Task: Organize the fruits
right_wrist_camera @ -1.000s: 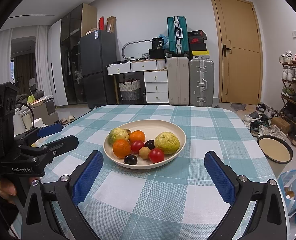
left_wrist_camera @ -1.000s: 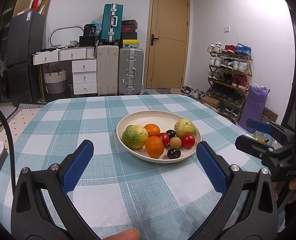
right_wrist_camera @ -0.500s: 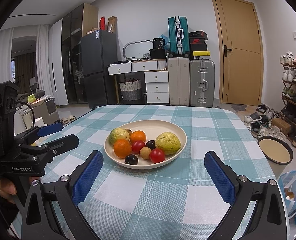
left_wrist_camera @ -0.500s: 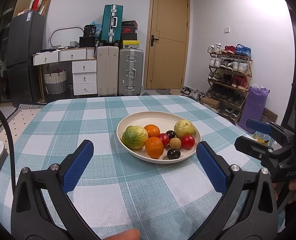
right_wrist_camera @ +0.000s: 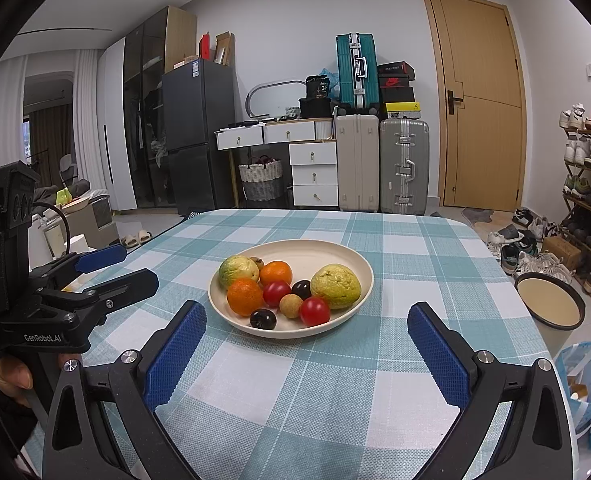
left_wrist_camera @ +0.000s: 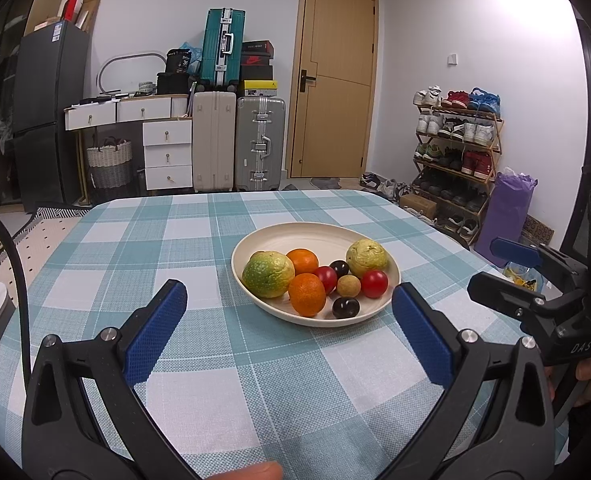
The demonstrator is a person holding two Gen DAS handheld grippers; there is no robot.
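Two tools, left and right, both released, frame the fruit plate at centre on the counter.

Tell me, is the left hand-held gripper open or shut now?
Open. The left hand-held gripper has its blue pads spread wide apart, with only the checked tablecloth between them, short of the fruit plate.

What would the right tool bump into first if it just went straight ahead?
Probably the near rim of the cream plate, then the dark plum at its front edge. The right tool is open and empty; only checked cloth lies between, though depth is hard to judge.
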